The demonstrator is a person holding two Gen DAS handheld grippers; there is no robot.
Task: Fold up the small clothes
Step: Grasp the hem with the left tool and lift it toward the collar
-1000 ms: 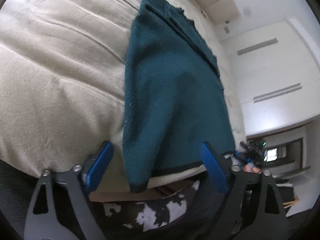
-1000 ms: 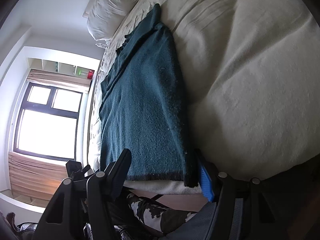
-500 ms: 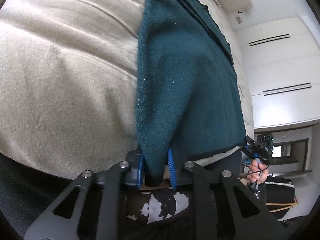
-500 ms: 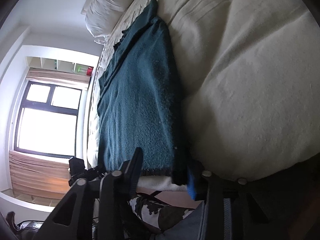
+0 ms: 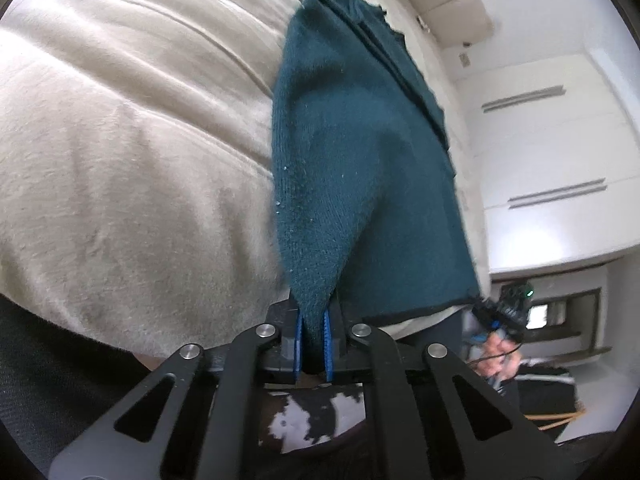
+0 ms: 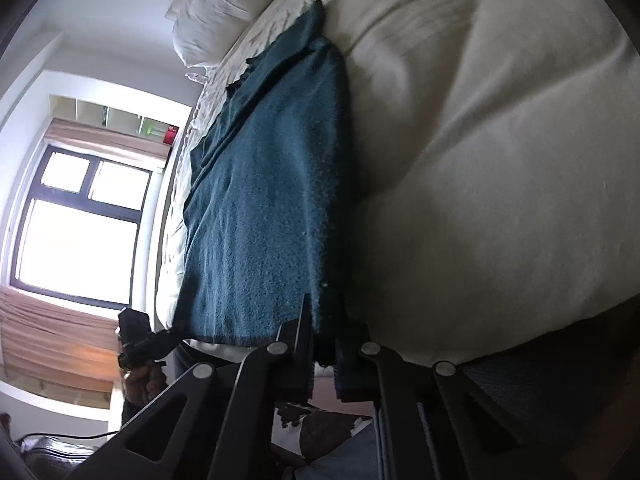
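Note:
A dark teal knitted garment lies lengthwise on a cream bed, its hem at the near edge. My left gripper is shut on the garment's near left hem corner, which is pulled up into a peak between the blue pads. In the right wrist view the same garment stretches away toward the pillows. My right gripper is shut on its near right hem corner. Each gripper shows small in the other's view, at the opposite corner.
White pillows sit at the bed's head. A bright window is at the left in the right wrist view, white wardrobe doors at the right in the left wrist view. Black-and-white patterned trousers show below the bed edge.
Both grippers went from open around the hem corners to shut on them. The left corner is now lifted into a peak off the bed.

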